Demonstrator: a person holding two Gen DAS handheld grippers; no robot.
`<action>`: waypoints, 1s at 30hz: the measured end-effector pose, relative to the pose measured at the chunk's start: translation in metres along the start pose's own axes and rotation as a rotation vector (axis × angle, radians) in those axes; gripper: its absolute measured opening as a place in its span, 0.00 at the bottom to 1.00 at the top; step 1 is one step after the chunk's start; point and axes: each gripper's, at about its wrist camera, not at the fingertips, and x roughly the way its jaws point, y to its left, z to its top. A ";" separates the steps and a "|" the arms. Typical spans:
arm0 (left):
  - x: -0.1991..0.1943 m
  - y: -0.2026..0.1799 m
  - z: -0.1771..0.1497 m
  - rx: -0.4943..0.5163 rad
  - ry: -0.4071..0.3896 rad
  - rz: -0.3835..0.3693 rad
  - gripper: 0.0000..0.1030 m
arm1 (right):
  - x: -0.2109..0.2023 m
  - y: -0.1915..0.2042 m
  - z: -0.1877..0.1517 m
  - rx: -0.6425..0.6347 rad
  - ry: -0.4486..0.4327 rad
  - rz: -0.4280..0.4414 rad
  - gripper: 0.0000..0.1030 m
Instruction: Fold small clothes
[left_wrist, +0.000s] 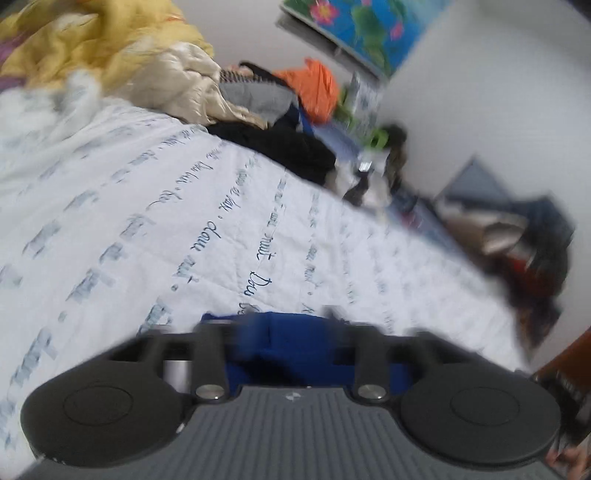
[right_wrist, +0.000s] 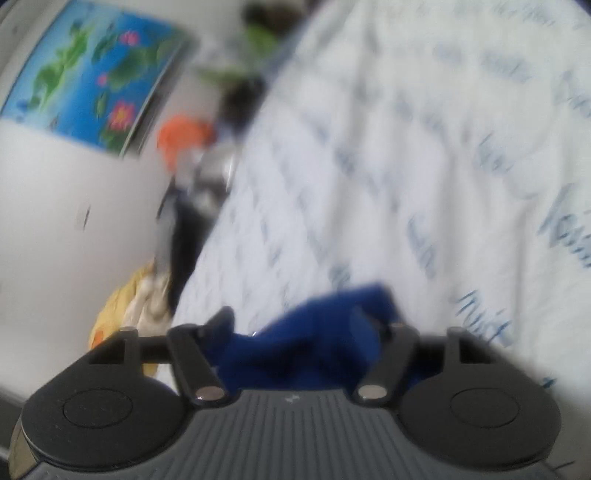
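From my left wrist, my left gripper (left_wrist: 275, 325) has its jaws spread wide; a blue garment (left_wrist: 288, 343) lies bunched between them on the bed (left_wrist: 184, 229), and through the blur I see no pad pressing on it. A heap of clothes (left_wrist: 192, 85) sits along the bed's far edge below a flower picture (left_wrist: 362, 26)

From my right wrist, my right gripper (right_wrist: 306, 328) also has its jaws spread. The blue garment (right_wrist: 314, 347) sits between them on the white printed cover, one fold close to the right finger (right_wrist: 388, 354); whether it touches I cannot tell
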 end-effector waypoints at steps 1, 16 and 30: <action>-0.016 0.004 -0.005 0.000 -0.023 0.006 0.95 | -0.013 0.003 -0.006 -0.034 0.002 0.042 0.80; -0.063 0.034 -0.108 -0.041 0.171 -0.010 0.56 | -0.099 -0.009 -0.114 -0.389 0.207 -0.150 0.52; -0.158 0.009 -0.102 0.105 0.164 -0.086 0.10 | -0.175 0.022 -0.123 -0.437 0.241 -0.025 0.04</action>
